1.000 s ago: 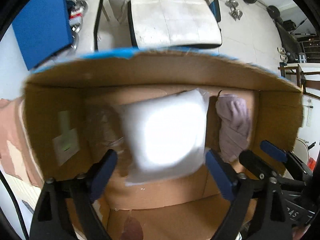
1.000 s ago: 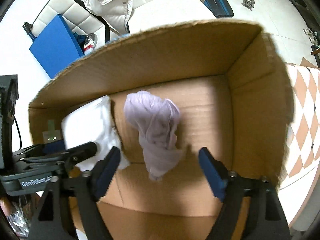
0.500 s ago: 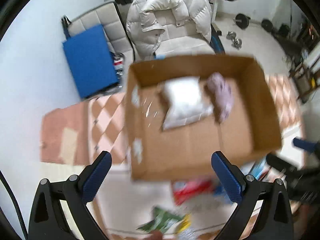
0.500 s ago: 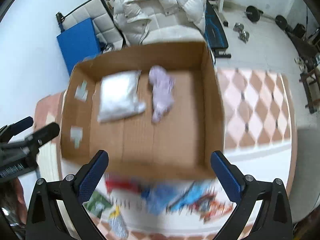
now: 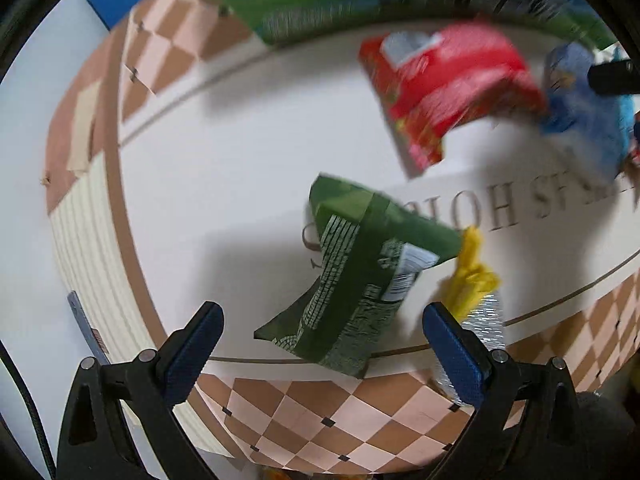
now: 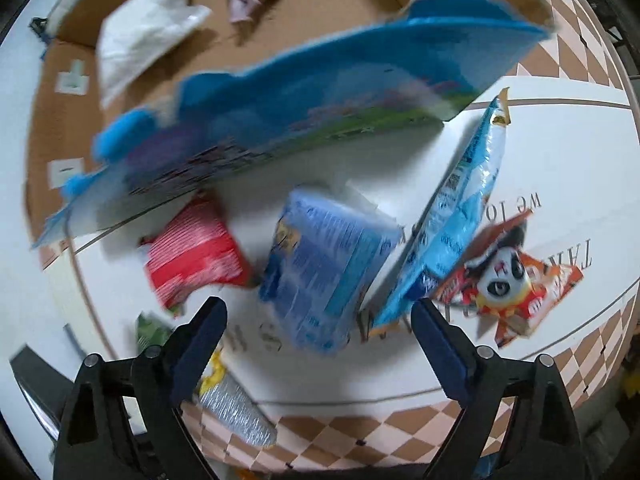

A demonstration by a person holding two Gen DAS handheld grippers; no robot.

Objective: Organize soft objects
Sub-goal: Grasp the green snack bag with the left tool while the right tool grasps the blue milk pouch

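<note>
Both grippers hang empty, jaws spread: left gripper (image 5: pixel 322 330) just above the green packet (image 5: pixel 352 280), right gripper (image 6: pixel 318 330) just above the blue packet (image 6: pixel 324 268). Light, crinkly, slippery; best pinched across the puffy middle.

White lettered mat (image 5: pixel 240 168) bearing green packet (image 5: pixel 356 280), red packet (image 5: pixel 448 84), blue packets (image 6: pixel 328 264), panda packet (image 6: pixel 504 276), cardboard box (image 6: pixel 332 12).

Green packet (image 5: pixel 352 280); red packet (image 5: pixel 448 88); brown-peach checkered mat (image 5: pixel 320 416).
</note>
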